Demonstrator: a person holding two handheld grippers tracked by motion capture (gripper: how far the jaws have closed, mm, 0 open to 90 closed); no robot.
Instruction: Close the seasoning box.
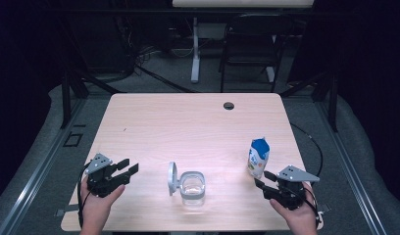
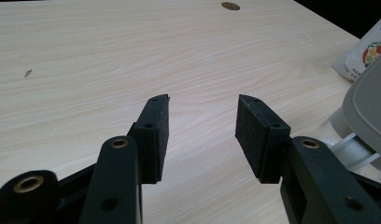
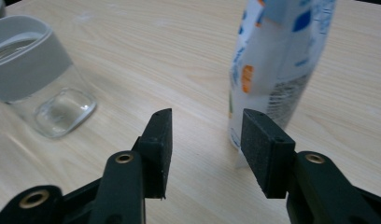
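The pouch [image 1: 258, 156], white and blue and standing upright, was seen near the right edge of the table [image 1: 198, 122], toward its near right corner. Just in front of it, at the near edge, the right gripper [image 1: 261, 179] was held in a hand with its jaws apart and nothing between them; in the right gripper view the pouch [image 3: 272, 70] stood just beyond the jaw tips, slightly to the side of the gap, and contact with the pads could not be made out. At the near left corner the left gripper [image 1: 130, 167] was held in the other hand, its jaws spread wide over bare wood and clamped on nothing. Between the two grippers, close to the middle of the near edge, a clear glass jar [image 1: 192, 188] with a grey rim stood open, its round lid [image 1: 172, 178] tilted up at its left side. Farther off, a small round hole [image 1: 229, 105] was seen by the far edge of the table.
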